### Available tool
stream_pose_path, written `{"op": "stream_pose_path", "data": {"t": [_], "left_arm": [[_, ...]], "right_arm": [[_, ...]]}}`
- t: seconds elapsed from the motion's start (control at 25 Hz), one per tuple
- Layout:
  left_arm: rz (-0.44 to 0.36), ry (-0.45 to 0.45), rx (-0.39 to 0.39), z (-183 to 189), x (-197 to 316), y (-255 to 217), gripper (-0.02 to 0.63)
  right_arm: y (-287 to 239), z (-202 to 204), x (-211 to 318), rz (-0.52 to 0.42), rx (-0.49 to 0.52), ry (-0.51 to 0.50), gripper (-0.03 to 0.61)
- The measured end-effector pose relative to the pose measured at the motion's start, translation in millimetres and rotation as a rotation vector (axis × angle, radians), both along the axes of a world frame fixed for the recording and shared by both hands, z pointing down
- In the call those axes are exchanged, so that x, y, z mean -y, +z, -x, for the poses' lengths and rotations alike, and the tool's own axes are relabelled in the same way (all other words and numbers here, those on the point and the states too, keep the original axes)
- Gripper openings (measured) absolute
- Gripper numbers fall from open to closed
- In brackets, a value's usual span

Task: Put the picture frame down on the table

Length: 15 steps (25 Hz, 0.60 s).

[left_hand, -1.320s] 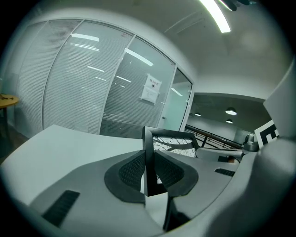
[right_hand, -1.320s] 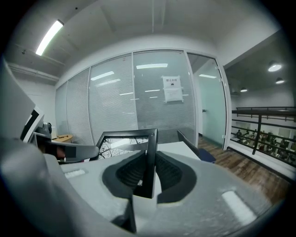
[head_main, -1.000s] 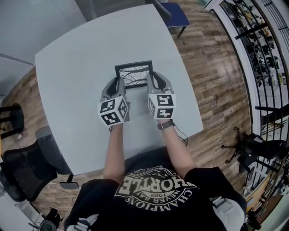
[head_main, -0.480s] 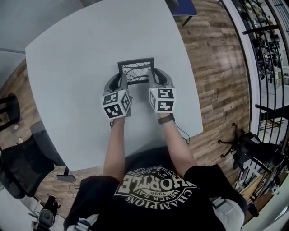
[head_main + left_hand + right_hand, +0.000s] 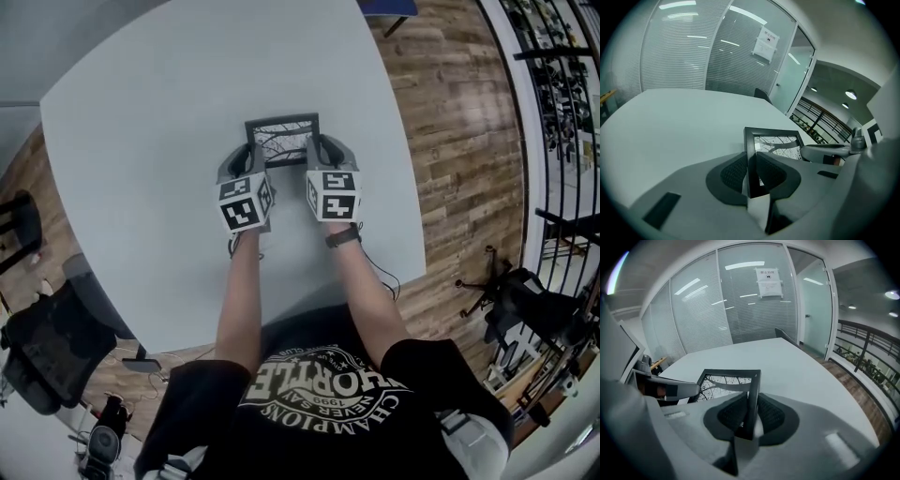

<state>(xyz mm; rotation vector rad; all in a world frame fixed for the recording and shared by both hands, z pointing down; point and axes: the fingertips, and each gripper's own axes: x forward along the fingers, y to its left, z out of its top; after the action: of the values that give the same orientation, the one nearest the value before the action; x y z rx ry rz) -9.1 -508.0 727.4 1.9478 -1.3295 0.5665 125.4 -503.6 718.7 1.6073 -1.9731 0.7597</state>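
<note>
Clamping picture frame [image 5: 282,137] edges: left tongs [image 5: 751,169], right tongs [image 5: 751,414]

Pale grey table [image 5: 141,141] with rounded corners; near the table's middle, a black picture frame [image 5: 281,139] (touching the top or not, unclear).

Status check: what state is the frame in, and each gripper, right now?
picture frame: picture side up, held by its left and right edges; whether it touches the table can't be told.
left gripper: shut on the frame's left edge.
right gripper: shut on the frame's right edge.
table: nothing on it apart from the frame over its middle.
</note>
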Motion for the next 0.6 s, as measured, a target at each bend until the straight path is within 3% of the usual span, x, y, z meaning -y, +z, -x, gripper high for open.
{"op": "stream_pose_path", "data": {"t": [0.6], "left_arm": [[0.082, 0.016, 0.066, -7, 4, 33, 0.071]], "right_arm": [[33, -1, 8, 0.062, -0.072, -0.071, 0.072]]}}
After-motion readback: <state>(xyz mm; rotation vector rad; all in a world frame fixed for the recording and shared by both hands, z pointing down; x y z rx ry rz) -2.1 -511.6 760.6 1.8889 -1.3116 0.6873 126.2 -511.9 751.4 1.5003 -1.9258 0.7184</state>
